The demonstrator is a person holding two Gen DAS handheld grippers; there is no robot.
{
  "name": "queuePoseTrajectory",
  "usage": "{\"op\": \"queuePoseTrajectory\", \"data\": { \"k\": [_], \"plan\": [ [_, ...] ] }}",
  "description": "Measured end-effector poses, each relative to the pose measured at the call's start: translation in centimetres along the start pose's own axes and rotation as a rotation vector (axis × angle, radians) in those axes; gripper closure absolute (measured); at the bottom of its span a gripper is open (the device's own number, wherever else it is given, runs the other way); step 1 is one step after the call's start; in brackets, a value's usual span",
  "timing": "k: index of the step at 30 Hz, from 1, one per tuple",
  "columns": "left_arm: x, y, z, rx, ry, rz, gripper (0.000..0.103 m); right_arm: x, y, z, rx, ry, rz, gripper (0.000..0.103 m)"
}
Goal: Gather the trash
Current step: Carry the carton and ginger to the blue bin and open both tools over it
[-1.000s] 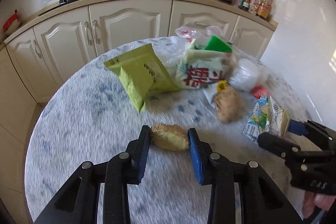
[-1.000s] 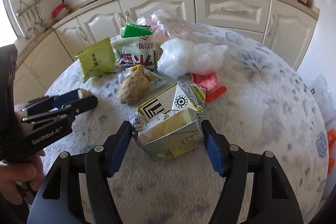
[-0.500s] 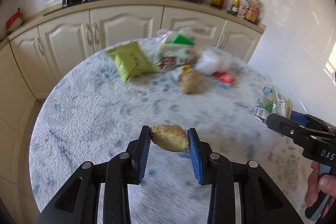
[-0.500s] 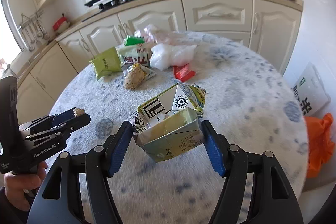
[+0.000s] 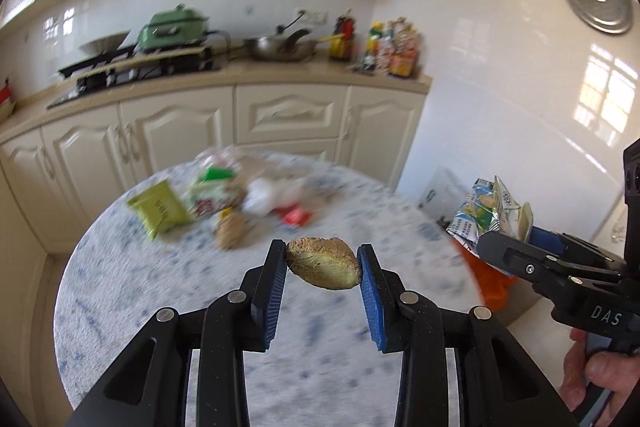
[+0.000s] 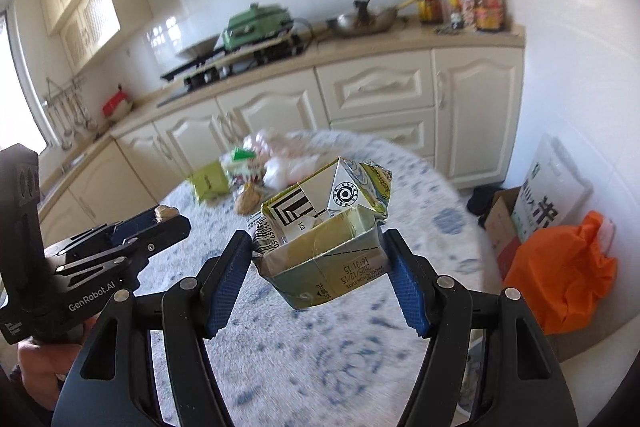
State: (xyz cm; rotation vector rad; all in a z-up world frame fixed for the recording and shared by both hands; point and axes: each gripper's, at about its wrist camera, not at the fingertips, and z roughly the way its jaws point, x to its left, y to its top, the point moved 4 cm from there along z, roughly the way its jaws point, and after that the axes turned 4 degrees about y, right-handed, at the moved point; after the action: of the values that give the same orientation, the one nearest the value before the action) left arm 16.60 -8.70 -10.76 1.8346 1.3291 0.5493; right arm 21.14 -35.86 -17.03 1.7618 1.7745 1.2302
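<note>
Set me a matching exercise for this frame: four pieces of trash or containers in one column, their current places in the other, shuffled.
Things:
1. crushed carton
2. brown food scrap
3. green packet
4. orange bag

Places:
A. on the floor beside the table
B. between the left gripper's pads
C. lying on the table
D. clamped in the right gripper

Pairs: 1-D, 2-B, 3-C, 4-A
</note>
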Motion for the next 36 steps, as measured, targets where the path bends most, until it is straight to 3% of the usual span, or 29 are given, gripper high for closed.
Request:
{"op": "queuePoseTrajectory", "data": {
  "k": [10, 20, 28, 36],
  "plan": [
    [-9.3, 1.7, -3.0, -0.046, -0.146, 0.113, 0.071, -5.8, 0.5, -9.0, -0.132, -0.109, 0.073, 0.035],
    [-20.4, 0.8, 0.0, 0.03, -0.333, 0.234, 0.071, -16.6, -3.6, -14.5, -0.147, -0.308, 0.244, 0.035],
    [-28.1, -2.0, 5.8, 0.186, -0.443, 0.331, 0.071, -24.4, -8.8, -14.0, -0.061, -0.387, 0.398, 0.035],
    [-34.3, -4.4, 13.0, 0.314, -0.449, 0.389, 0.071, -29.2, -12.9, -10.6, 0.032, -0.379, 0.501, 0.035]
  ]
}}
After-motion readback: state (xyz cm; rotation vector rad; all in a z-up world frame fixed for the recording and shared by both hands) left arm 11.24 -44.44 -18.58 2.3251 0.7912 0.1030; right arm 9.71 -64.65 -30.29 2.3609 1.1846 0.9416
